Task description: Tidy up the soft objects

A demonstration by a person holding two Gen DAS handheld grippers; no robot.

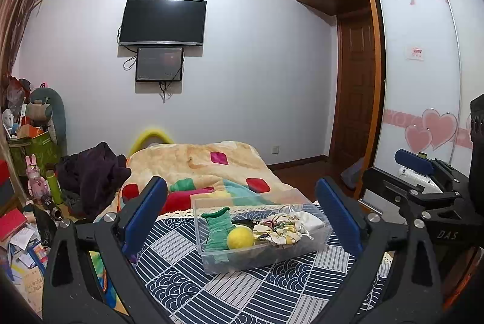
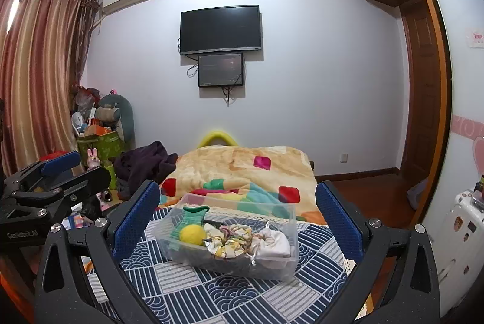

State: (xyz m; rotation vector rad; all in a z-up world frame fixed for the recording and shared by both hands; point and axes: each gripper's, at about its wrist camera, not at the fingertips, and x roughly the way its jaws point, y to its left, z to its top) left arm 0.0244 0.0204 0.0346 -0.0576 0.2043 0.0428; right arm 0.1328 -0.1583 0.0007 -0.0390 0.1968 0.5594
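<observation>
Jaws of both grippers (image 1: 242, 213) (image 2: 239, 221) stand spread, empty; soft, light sock (image 1: 217, 230): pinch its cuff inside the bin (image 1: 257, 259).

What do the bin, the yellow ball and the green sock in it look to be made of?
Bin: clear rigid plastic, glossy; its contents and the patterned cloth show through the walls.
Yellow ball: probably felted wool or foam; matte, slightly fuzzy, no shine.
Green sock: knitted fabric, ribbed with a ruffled cuff, limp over the rim.
</observation>
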